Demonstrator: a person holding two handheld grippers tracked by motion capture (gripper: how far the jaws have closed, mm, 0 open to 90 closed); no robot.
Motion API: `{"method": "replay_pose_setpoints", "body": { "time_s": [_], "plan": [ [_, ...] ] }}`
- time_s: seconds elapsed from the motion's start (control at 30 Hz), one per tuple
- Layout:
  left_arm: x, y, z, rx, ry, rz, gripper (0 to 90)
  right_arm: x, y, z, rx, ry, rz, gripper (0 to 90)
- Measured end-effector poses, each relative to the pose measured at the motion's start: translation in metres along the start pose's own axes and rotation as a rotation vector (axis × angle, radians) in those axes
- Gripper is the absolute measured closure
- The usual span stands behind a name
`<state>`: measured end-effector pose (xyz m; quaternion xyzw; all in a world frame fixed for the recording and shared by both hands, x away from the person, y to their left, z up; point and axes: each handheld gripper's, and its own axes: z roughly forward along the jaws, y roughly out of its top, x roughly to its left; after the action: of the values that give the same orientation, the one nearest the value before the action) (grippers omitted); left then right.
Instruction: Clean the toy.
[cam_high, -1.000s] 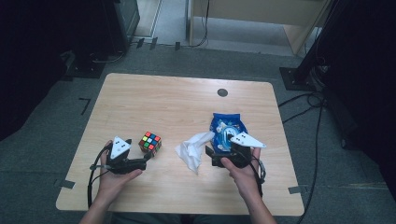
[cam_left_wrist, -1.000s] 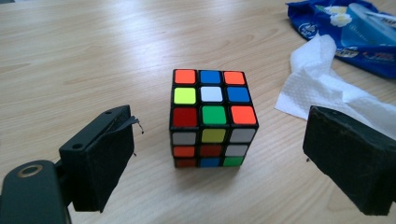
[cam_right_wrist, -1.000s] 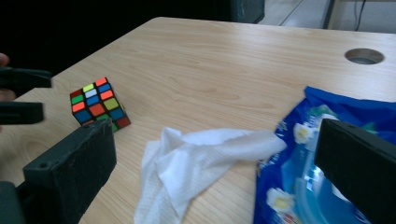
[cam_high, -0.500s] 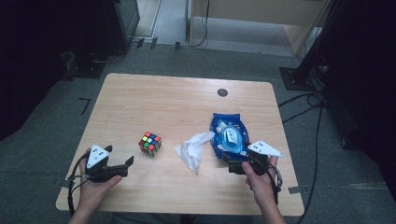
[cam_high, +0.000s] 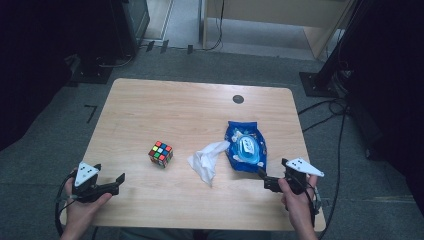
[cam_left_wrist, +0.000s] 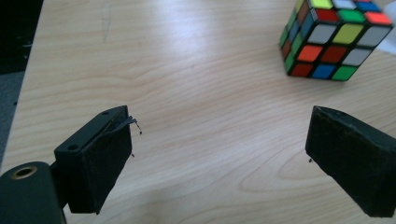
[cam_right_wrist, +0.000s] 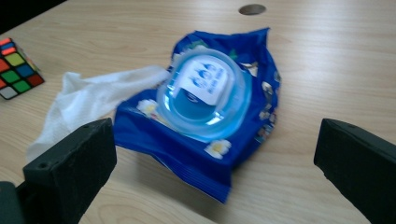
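Though lid label unreadable, wipes pack (cam_right_wrist: 205, 112) blue; L gripper (cam_left_wrist: 224, 158), R gripper (cam_right_wrist: 215, 172) jaws spread, empty.

Wooden table (cam_high: 165, 110), dark round grommet (cam_high: 238, 99), grey carpet floor (cam_high: 45, 130)

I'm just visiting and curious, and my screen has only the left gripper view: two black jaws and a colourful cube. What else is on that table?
Observer: In the high view a blue pack of wipes lies right of the cube, round lid facing up.
Visitor: Anything between the two?
Observer: A crumpled white wipe, one end reaching the pack.
Visitor: And the other hand?
Observer: The right gripper points at the pack's near end, jaws open, nothing between them.
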<state>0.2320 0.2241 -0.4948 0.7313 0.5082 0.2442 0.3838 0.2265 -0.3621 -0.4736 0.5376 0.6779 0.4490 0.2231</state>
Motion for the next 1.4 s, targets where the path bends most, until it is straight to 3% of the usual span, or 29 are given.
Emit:
{"method": "replay_pose_setpoints", "body": {
  "time_s": [0.13,0.4,0.67,1.0,1.4],
  "plan": [
    [0.007,-0.004,-0.003,0.006,0.012,-0.010,7.4,-0.013,-0.008,-0.003,0.014,-0.029,0.014,0.0],
    [0.013,-0.012,0.002,0.054,0.051,0.009,7.4,-0.040,-0.025,-0.007,0.053,-0.089,0.047,0.0],
    [0.013,-0.012,0.004,0.074,0.051,0.011,7.4,-0.061,-0.045,-0.014,0.096,-0.131,0.081,0.0],
    [0.011,-0.013,0.007,0.101,0.040,0.024,7.4,-0.069,-0.055,-0.017,0.151,-0.180,0.100,0.0],
    [0.005,-0.014,0.013,0.158,0.049,0.071,7.5,-0.063,-0.055,-0.012,0.208,-0.227,0.045,0.0]
  ]
}}
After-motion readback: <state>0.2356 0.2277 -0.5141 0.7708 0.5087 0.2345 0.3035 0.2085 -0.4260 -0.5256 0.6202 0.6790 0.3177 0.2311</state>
